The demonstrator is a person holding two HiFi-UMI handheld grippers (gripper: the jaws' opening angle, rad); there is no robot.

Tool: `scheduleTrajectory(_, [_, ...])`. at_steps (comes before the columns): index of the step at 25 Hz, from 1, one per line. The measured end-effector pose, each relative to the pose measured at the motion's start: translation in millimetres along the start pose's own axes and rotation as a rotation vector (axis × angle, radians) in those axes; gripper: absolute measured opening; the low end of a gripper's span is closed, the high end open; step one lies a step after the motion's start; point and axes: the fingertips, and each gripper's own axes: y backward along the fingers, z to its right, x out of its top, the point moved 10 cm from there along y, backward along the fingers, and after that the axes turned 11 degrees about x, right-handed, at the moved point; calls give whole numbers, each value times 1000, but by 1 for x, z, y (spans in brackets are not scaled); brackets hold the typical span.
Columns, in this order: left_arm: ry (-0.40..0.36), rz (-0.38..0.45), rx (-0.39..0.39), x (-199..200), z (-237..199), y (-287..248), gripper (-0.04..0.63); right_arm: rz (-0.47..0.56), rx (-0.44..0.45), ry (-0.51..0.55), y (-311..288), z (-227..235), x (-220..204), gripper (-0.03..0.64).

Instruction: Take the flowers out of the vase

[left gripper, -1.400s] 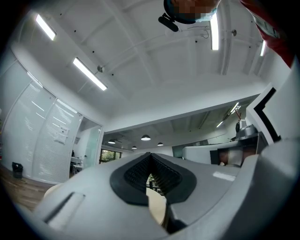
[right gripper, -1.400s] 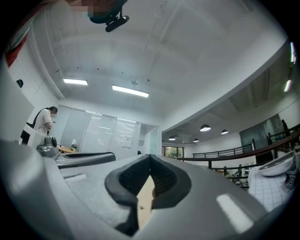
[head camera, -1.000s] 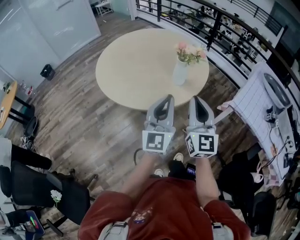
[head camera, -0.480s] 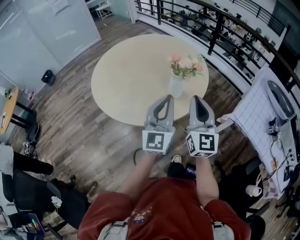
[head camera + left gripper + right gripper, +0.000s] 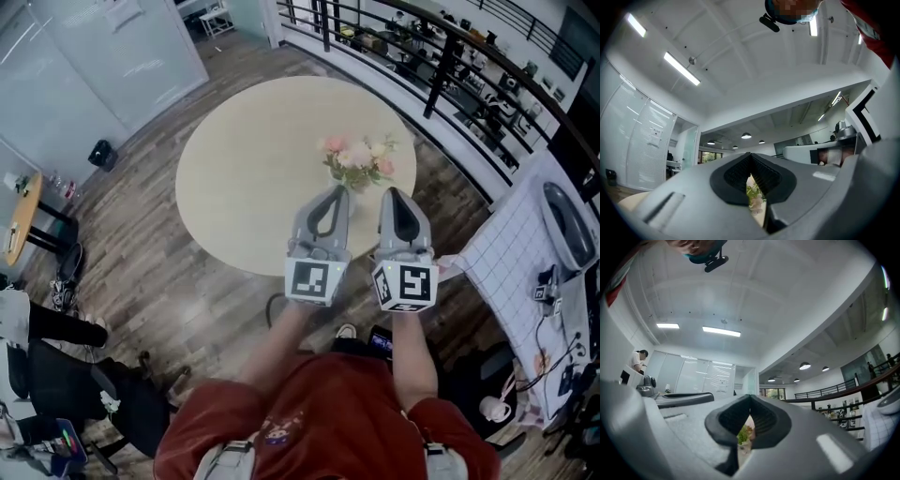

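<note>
The pink and cream flowers [image 5: 357, 159] stand in their vase [image 5: 359, 190] on the right part of a round beige table [image 5: 244, 169]. From the head view the vase shows only as a pale sliver under the blooms, between the two gripper tips.

The left gripper [image 5: 331, 193] hangs just in front of the bouquet, with the right gripper [image 5: 394, 194] side by side with it. Both point toward the flowers and neither touches them. Each gripper is clenched with nothing in it: in the left gripper view and the right gripper view the jaw tips meet, and the blooms show beyond through the slit below them.

Around the table lie wood plank flooring [image 5: 187, 300] and, on the far side, a dark curved railing [image 5: 450, 66].
</note>
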Motion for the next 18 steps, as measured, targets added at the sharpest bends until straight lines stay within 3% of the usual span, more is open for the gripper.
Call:
scheduleTrajectory(8, [-24,-21,48,-10,8,-37,5,-3,28,-43,-24,39,-10,3])
scheduleTrajectory(18, [-23,-27,15,-22,-14,-55,5,-21,-27,-46,-50,44,-20,3])
